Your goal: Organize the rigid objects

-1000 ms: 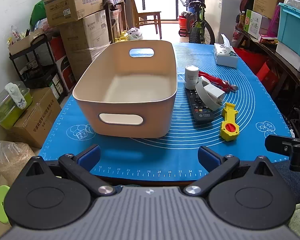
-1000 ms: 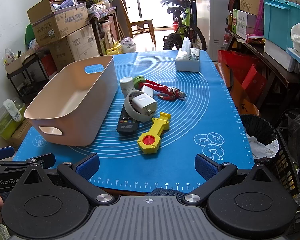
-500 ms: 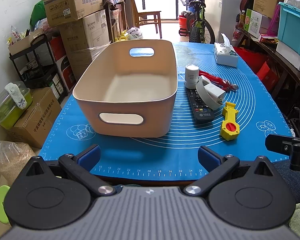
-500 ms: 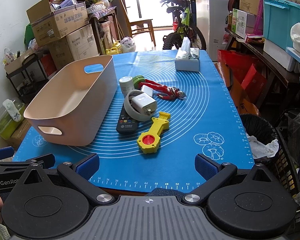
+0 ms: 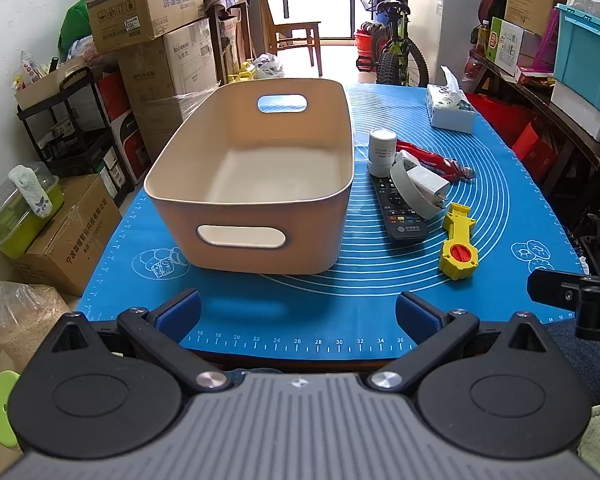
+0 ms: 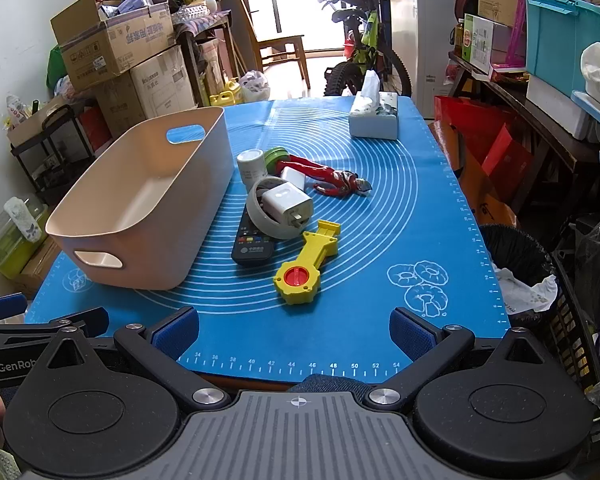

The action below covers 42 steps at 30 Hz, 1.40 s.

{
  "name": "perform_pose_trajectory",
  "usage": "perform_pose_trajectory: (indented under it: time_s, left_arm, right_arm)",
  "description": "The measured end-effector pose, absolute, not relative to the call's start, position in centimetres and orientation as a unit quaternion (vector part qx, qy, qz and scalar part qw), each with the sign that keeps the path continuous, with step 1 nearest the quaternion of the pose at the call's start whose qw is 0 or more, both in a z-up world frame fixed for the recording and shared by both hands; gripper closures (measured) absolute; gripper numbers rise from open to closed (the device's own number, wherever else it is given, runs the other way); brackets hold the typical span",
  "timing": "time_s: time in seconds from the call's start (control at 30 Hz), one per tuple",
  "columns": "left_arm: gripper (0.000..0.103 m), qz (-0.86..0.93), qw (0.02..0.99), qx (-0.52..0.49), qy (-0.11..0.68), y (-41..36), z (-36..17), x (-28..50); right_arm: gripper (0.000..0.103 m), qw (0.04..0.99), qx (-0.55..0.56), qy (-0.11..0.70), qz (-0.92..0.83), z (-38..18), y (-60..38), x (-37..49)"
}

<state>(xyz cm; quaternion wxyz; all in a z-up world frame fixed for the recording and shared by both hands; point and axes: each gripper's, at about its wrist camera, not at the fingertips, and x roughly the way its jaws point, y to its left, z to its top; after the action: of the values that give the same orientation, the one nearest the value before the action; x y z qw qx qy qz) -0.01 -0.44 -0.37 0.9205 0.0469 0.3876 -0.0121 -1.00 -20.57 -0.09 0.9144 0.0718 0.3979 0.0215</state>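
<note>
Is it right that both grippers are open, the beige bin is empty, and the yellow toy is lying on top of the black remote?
Not quite. In the right wrist view the yellow toy lies on the blue mat beside the black remote, not on it. The beige bin is empty, and the left gripper and right gripper are open.

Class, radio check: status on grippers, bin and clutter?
Left gripper open, right gripper open, both empty. Bin empty. Yellow tool nearest; nothing blocking.

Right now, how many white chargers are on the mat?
2. One charger lies in the grey ring on the remote; a second lies just behind it, beside the red figure. Others may be hidden.
</note>
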Motion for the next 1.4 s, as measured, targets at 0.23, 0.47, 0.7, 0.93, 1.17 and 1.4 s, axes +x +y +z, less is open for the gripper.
perform_pose_trajectory:
  time_s: [0.23,0.47,0.7,0.93,1.17,1.4]
  left_arm:
    - [0.001,-0.013,0.921,0.047,0.387,-0.6,-0.4,0.0]
    - [0.001,-0.013,0.921,0.046,0.386,-0.6,-0.4,0.0]
    - [0.001,-0.013,0.921,0.046,0.386,-0.6,-0.4,0.0]
    - [0.001,-0.015,0.921,0.045,0.387,-0.6,-0.4,0.0]
    - [0.001,-0.018,0.921,0.047,0.387,-0.6,-0.3,0.0]
    - [0.001,-0.021,0.926,0.050,0.373,0.3,1.3,1.0]
  right_arm:
    - [0.002,0.914,0.072,0.398,0.021,-0.1,-20.6,-1.0]
    - [0.002,0.914,0.072,0.399,0.021,-0.1,-20.6,-1.0]
    - [0.002,0.914,0.072,0.399,0.022,0.0,-20.6,-1.0]
    - [0.002,0.914,0.074,0.399,0.021,-0.2,-20.6,-0.9]
    - [0.002,0.917,0.078,0.392,0.014,-0.1,-20.5,-1.1]
    - [0.002,0.919,0.085,0.385,0.015,0.7,-20.5,-0.9]
